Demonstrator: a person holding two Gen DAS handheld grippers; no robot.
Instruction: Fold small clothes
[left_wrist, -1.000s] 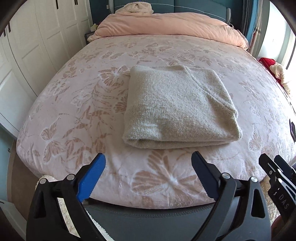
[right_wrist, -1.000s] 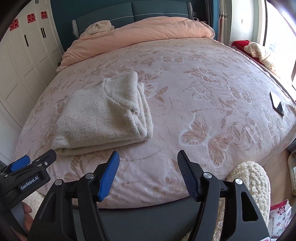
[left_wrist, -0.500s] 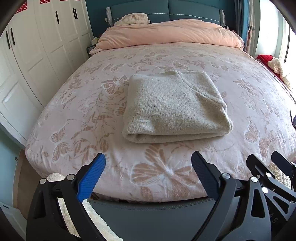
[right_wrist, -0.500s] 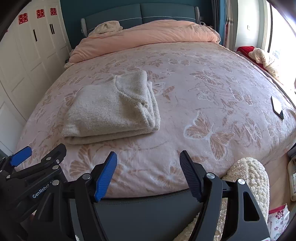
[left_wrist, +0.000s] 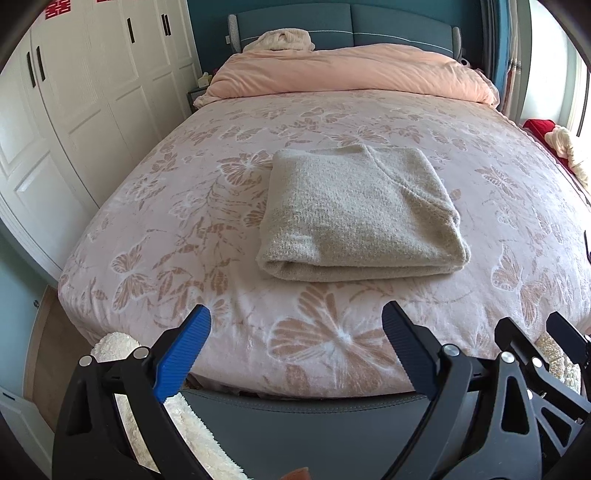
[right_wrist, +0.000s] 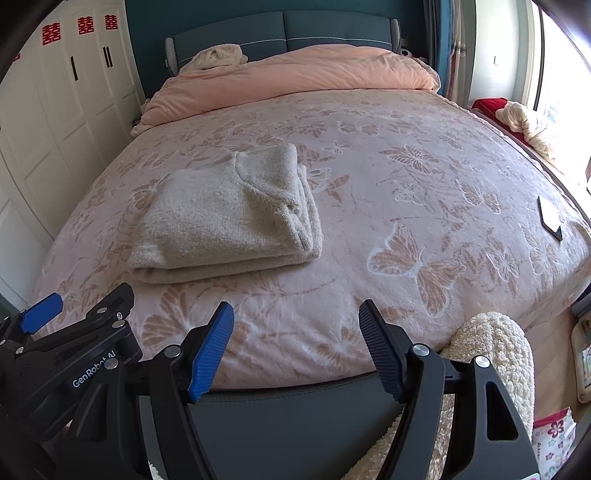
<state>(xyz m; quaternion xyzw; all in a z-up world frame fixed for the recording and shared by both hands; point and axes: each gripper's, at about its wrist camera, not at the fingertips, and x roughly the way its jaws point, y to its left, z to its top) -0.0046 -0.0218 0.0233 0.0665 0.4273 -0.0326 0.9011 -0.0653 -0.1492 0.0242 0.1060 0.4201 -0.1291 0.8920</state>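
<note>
So the folded beige knitted sweater (left_wrist: 364, 218) sits mid-bed on the pink butterfly-print bedspread (left_wrist: 155, 229), underside layers hidden. Left hand-held gripper (left_wrist: 295, 347) and right hand-held gripper (right_wrist: 295, 343) hover spread and empty over the bed's near edge, well apart from the sweater.

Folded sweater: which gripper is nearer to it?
Left, narrowly. The left gripper hangs open off the foot of the bed, almost straight in front of the folded sweater. The right gripper, also open, sits further to the sweater's right. Neither touches it.
</note>
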